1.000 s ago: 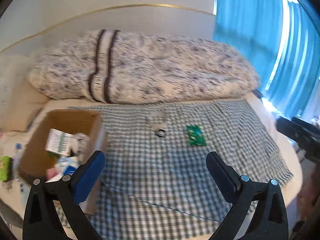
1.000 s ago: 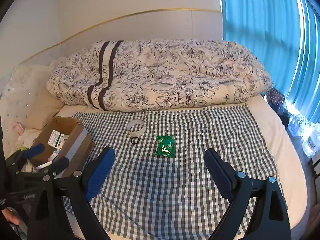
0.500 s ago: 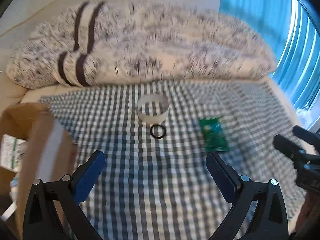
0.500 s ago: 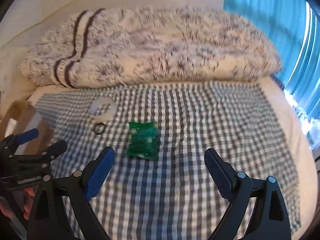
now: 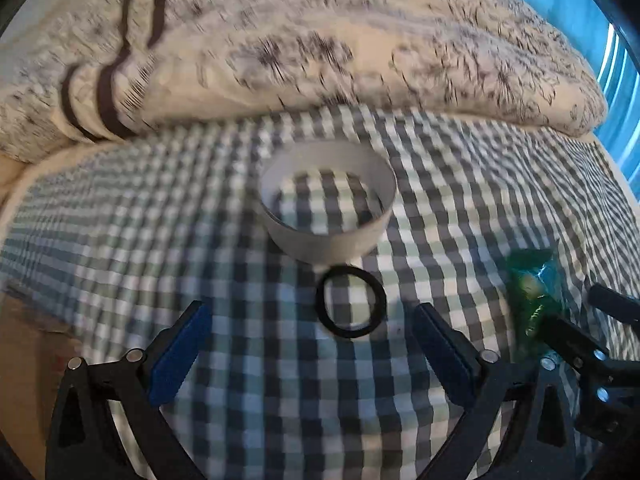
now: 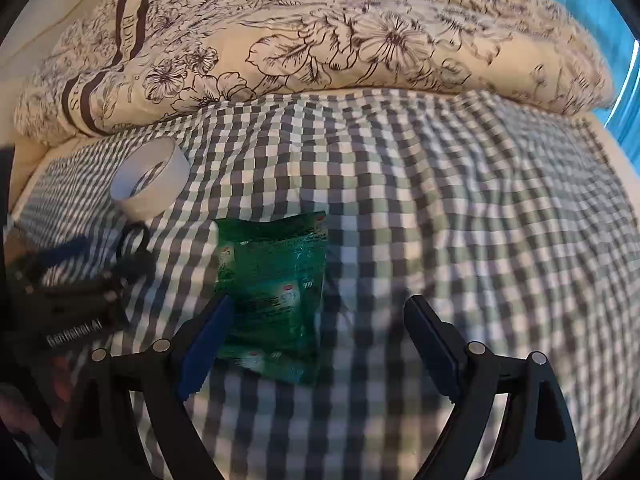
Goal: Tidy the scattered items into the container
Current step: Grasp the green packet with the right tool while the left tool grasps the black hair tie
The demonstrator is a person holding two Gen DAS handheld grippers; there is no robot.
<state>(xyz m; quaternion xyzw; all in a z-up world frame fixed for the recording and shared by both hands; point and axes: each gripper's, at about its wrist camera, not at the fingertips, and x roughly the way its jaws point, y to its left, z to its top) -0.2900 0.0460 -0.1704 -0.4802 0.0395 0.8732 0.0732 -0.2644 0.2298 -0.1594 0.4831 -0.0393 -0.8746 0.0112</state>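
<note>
Both tools hang low over the bed's checked cloth (image 6: 420, 184), jaws spread wide and empty. The left hand-held gripper (image 5: 308, 344) frames the black ring (image 5: 351, 301), which lies just near of the white tape roll (image 5: 329, 199). The right hand-held gripper (image 6: 316, 332) straddles the green packet (image 6: 276, 296), its left finger at the packet's edge, seemingly lined up to pinch.

A home bedroom: a bed (image 6: 616, 168) spread with a checked cloth (image 6: 440, 200), a rolled floral duvet (image 6: 320, 32) along its far edge, blue curtains (image 5: 624, 80) beside it.
</note>
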